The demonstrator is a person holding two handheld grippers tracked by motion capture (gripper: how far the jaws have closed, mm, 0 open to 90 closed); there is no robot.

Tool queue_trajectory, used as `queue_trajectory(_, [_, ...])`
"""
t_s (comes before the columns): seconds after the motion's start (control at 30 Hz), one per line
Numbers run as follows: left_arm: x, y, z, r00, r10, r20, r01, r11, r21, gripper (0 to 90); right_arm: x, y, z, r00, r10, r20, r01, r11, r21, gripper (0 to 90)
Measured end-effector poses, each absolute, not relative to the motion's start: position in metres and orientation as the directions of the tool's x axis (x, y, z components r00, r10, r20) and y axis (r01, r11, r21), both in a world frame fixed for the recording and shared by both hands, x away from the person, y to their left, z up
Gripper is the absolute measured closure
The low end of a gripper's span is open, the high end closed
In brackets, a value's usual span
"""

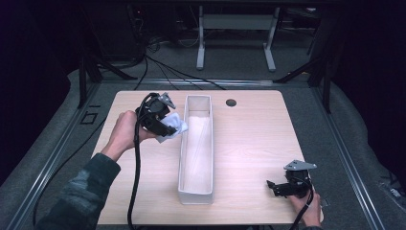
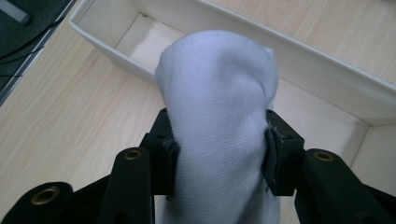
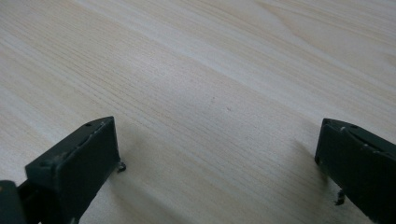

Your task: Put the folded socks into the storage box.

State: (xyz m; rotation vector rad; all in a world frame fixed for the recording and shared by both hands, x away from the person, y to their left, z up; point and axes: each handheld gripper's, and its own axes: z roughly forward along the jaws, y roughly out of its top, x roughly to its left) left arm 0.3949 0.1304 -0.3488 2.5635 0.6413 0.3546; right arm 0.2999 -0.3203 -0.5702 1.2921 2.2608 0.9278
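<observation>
A rolled white sock (image 2: 219,116) is pinched between both pads of my left gripper (image 2: 219,154), which is shut on it. In the high view that left gripper (image 1: 165,125) holds the white sock (image 1: 174,125) just above the left wall of a long white open box (image 1: 183,158), near the box's far end. The box's inside bottom is bare wood grain. My right gripper (image 1: 273,187) rests low over the table's near right corner, its jaws wide apart over bare table (image 3: 210,93) with nothing between them.
The light wooden table (image 1: 253,139) has a round cable hole (image 1: 231,102) at its far edge. A black cable (image 1: 136,177) trails from the left gripper toward the table's near edge. Beyond the table stand a grey floor and a desk frame (image 1: 237,33).
</observation>
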Motion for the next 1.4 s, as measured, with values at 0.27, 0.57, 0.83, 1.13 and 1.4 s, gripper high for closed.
queue_trajectory(0.27, [0.394,0.111,-0.349,0.895,0.424,0.138,0.311,-0.815,0.488,54.6,0.3,-0.32,-0.57,-0.507,0.862,0.002,0.615,0.36,0.702,0.0])
queue_trajectory(0.57, [0.394,0.096,-0.351,0.918,0.371,0.139,0.266,-0.838,0.477,54.6,0.3,-0.32,-0.57,-0.507,0.862,0.002,0.615,0.36,0.702,0.0])
queue_trajectory(0.83, [0.392,0.084,-0.355,0.935,0.324,0.145,0.226,-0.857,0.463,54.5,0.3,-0.32,-0.57,-0.508,0.862,0.002,0.614,0.36,0.702,0.0])
queue_trajectory(1.13, [0.392,0.073,-0.363,0.953,0.27,0.14,0.185,-0.88,0.438,54.5,0.3,-0.32,-0.57,-0.507,0.862,0.003,0.615,0.359,0.702,0.0])
queue_trajectory(1.4, [0.393,0.067,-0.366,0.963,0.239,0.124,0.163,-0.884,0.439,54.5,0.3,-0.32,-0.57,-0.507,0.862,0.003,0.615,0.359,0.702,0.0])
